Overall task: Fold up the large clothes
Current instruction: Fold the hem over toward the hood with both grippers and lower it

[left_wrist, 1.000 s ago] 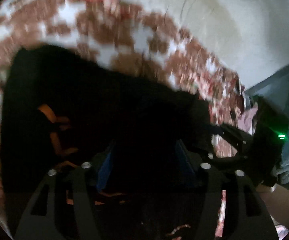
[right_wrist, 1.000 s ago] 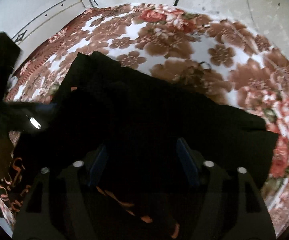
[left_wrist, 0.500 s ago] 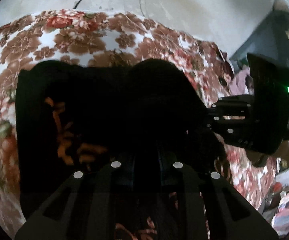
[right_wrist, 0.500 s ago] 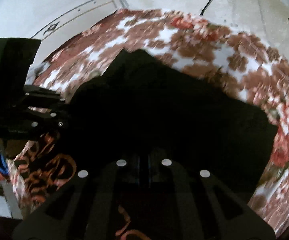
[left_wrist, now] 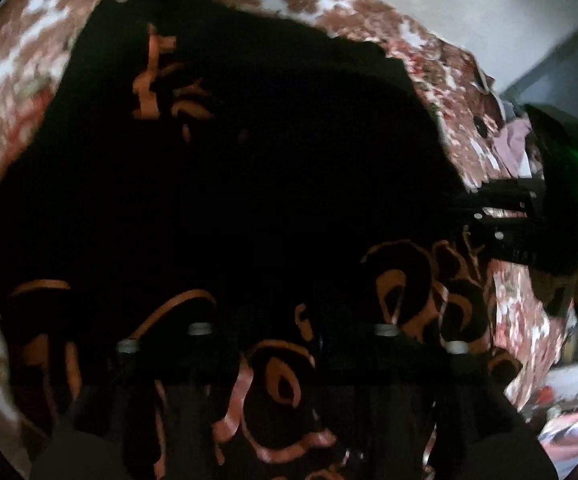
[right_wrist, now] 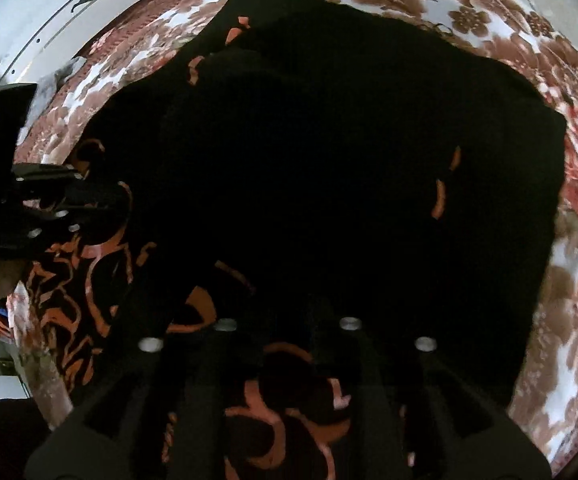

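Note:
A large black garment (left_wrist: 269,180) with orange print lies spread on a floral blanket (left_wrist: 17,60). In the left wrist view my left gripper (left_wrist: 293,316) hangs low over its printed near part. The jaws are opening, and the cloth lies under the gap, not pinched. The right wrist view shows the same garment (right_wrist: 329,160). There my right gripper (right_wrist: 287,320) is also opening above the printed near edge. Each gripper appears in the other's view: the right gripper (left_wrist: 529,220) at the garment's right side, the left gripper (right_wrist: 49,208) at its left.
The floral blanket (right_wrist: 569,320) reaches past the garment on every side. A pale wall (left_wrist: 489,20) rises behind it. A pinkish cloth (left_wrist: 513,140) lies by the blanket's right corner, and pale panelling (right_wrist: 49,20) stands at the far left.
Half a second ago both grippers were shut on black cloth; now both sets of jaws stand apart. Both hands have come nearer, and the orange printed part now lies under them.

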Action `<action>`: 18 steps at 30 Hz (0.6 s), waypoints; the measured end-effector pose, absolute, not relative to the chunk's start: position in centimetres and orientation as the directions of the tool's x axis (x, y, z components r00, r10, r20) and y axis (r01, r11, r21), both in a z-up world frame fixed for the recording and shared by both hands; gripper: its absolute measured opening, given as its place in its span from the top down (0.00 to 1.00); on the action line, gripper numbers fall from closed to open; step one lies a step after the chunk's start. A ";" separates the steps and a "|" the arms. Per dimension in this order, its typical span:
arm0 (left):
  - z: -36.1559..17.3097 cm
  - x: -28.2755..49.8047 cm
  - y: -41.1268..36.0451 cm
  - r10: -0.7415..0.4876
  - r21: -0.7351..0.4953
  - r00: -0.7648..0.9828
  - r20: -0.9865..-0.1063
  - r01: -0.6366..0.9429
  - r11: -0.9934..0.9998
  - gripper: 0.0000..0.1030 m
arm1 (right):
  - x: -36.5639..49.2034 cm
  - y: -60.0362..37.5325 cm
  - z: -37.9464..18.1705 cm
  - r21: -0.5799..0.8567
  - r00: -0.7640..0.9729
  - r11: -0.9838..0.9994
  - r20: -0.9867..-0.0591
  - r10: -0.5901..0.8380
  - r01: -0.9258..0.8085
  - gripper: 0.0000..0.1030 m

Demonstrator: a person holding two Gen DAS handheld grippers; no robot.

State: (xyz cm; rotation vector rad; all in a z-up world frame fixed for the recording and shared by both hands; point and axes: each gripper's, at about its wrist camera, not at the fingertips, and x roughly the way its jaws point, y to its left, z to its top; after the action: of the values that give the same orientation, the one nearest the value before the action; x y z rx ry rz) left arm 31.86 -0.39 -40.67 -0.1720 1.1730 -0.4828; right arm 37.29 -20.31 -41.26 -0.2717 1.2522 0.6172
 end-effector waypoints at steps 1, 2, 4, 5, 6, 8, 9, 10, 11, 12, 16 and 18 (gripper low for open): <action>-39.7 31.8 -0.4 -0.441 -0.352 0.316 -0.840 0.301 0.886 0.50 | 37.2 -20.5 -40.5 0.126 0.188 0.813 -0.942 0.278 -0.568 0.58; -38.6 32.0 -0.4 -0.435 -0.332 0.333 -0.837 0.323 0.886 0.48 | 37.2 -20.6 -39.8 0.116 0.202 0.819 -0.941 0.272 -0.562 0.53; -35.9 33.1 -0.3 -0.432 -0.299 0.383 -0.817 0.358 0.884 0.34 | 37.8 -20.8 -38.0 0.092 0.246 0.841 -0.934 0.258 -0.533 0.43; -34.9 33.8 -0.1 -0.430 -0.285 0.410 -0.804 0.370 0.884 0.32 | 38.4 -20.9 -37.4 0.081 0.268 0.854 -0.931 0.249 -0.514 0.41; -33.8 34.9 0.0 -0.418 -0.258 0.443 -0.793 0.377 0.890 0.30 | 39.0 -21.1 -36.9 0.068 0.296 0.870 -0.925 0.239 -0.488 0.32; -32.9 37.0 -0.3 -0.397 -0.226 0.480 -0.783 0.375 0.899 0.30 | 40.7 -21.5 -36.4 0.043 0.354 0.908 -0.912 0.205 -0.416 0.27; -32.7 38.4 -0.5 -0.392 -0.221 0.500 -0.772 0.368 0.903 0.30 | 41.7 -21.6 -36.6 0.038 0.368 0.922 -0.910 0.191 -0.384 0.27; -32.8 39.5 -0.9 -0.393 -0.223 0.510 -0.765 0.362 0.905 0.30 | 42.4 -21.7 -36.9 0.041 0.376 0.933 -0.908 0.184 -0.357 0.27; -33.3 40.5 -1.0 -0.394 -0.227 0.511 -0.764 0.358 0.906 0.30 | 43.2 -21.7 -37.5 0.049 0.377 0.947 -0.910 0.174 -0.318 0.27; -34.2 41.8 -1.5 -0.384 -0.223 0.503 -0.774 0.351 0.909 0.30 | 43.7 -21.6 -38.2 0.059 0.365 0.954 -0.916 0.169 -0.294 0.27; -37.5 43.5 -3.6 -0.339 -0.168 0.481 -0.809 0.364 0.916 0.31 | 44.4 -20.4 -40.4 0.072 0.345 0.964 -0.925 0.160 -0.254 0.27; -39.4 43.4 -4.2 -0.305 -0.122 0.466 -0.831 0.383 0.916 0.30 | 44.2 -19.8 -41.9 0.043 0.333 0.967 -0.934 0.129 -0.252 0.27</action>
State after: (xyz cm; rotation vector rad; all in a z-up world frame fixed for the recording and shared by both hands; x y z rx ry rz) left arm 43.39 -4.24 -39.43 0.0856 1.0011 -0.4231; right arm 44.19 -19.82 -41.85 -0.1162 1.2063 0.2495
